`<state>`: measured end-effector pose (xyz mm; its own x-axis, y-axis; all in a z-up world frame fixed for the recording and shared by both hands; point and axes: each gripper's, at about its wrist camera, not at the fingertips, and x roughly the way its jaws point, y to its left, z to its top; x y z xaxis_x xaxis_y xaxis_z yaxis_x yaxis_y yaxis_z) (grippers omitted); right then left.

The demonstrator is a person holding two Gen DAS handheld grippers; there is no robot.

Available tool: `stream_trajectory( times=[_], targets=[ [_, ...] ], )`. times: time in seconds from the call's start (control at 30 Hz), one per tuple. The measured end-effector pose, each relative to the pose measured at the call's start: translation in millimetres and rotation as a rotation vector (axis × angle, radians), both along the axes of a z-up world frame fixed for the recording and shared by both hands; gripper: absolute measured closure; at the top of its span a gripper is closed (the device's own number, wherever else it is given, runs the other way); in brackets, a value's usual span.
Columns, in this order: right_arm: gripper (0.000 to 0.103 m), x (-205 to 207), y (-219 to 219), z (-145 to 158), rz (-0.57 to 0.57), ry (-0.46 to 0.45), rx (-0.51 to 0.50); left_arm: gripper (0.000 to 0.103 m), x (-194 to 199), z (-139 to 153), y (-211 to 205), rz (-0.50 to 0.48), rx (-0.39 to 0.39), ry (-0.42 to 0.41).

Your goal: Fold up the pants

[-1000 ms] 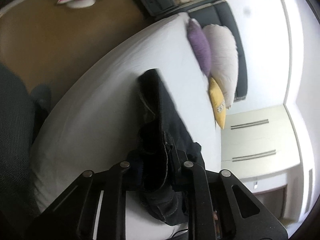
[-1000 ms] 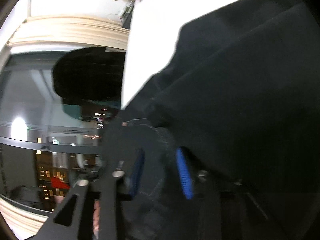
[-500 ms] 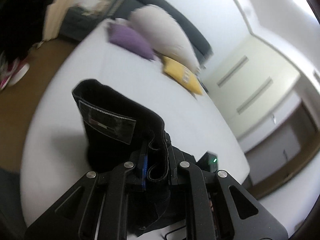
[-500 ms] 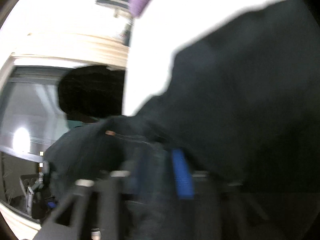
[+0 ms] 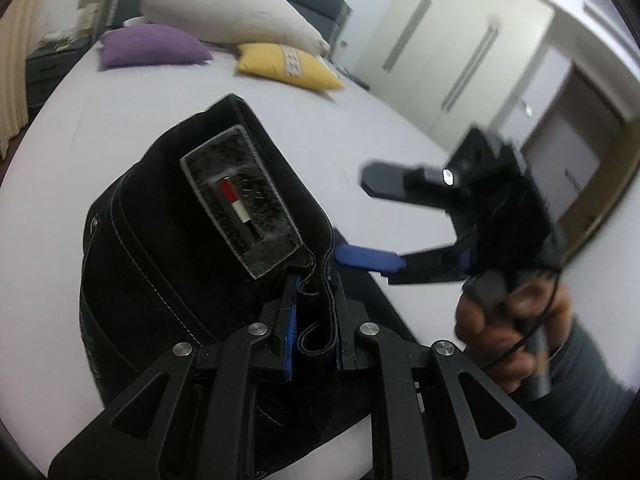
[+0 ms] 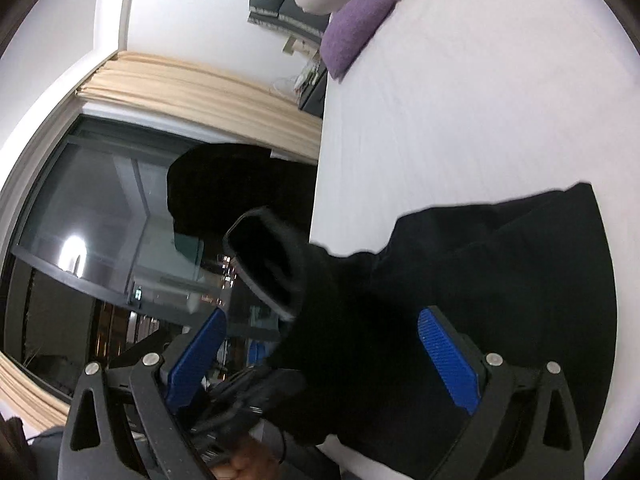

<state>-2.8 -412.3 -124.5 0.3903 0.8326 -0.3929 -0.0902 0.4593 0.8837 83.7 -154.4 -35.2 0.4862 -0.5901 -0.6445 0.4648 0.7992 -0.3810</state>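
Black pants (image 5: 168, 256) lie on the white bed (image 5: 120, 120), waistband and grey label patch turned up toward me. My left gripper (image 5: 314, 292) is shut on a bunched fold of the waistband. My right gripper (image 5: 362, 216) is open and empty, held in a hand just right of the pants, its blue pad near the waistband edge. In the right wrist view the right gripper (image 6: 320, 344) is wide open with the pants (image 6: 480, 288) lying between and beyond its blue pads (image 6: 446, 360). The left gripper's body shows at the bottom of that view.
A purple pillow (image 5: 154, 46), a white pillow (image 5: 236, 12) and a yellow pillow (image 5: 288, 66) lie at the head of the bed. White wardrobe doors (image 5: 448, 52) stand to the right. A dark window (image 6: 80, 220) with beige curtains is beside the bed.
My right gripper has let go of the pants and opened wide. My left gripper has swung round toward the pillows, still holding the waistband.
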Motion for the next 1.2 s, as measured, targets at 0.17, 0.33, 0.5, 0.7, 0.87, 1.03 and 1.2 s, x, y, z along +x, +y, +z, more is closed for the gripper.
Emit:
stream_trajectory(
  times=[0.17,0.33,0.5,0.7,0.87,1.03,1.2],
  targets=[
    [0.005,2.4,24.5,-9.9,0.067,0.041,-0.021,0.091,4.1,-18.8,-27.8,-0.062,0.074,-0.022],
    [0.051,14.1,31.7,-19.7,0.101,0.056,-0.081,0.091,-4.4,-30.1,-49.6,-0.101,0.142,-0.053],
    [0.076,12.3,25.2,-19.2,0.105,0.060,-0.184,0.091,-11.5,-37.5,-76.4,-0.142,0.191,-0.077],
    [0.088,-0.1,-1.2,-11.7,0.090,0.047,-0.233,0.091,-13.7,-32.2,-109.5,-0.200,0.191,-0.081],
    [0.088,-2.5,-30.5,-16.5,0.073,0.061,-0.247,0.091,-17.6,-29.5,-140.8,-0.228,0.202,-0.078],
    [0.088,7.7,-48.7,-35.1,0.067,0.109,-0.233,0.091,-12.9,-41.1,-165.3,-0.233,0.229,-0.055],
    [0.088,7.1,-64.3,-56.6,0.052,0.144,-0.228,0.091,-11.1,-61.7,-183.7,-0.260,0.254,-0.033]
  ],
)
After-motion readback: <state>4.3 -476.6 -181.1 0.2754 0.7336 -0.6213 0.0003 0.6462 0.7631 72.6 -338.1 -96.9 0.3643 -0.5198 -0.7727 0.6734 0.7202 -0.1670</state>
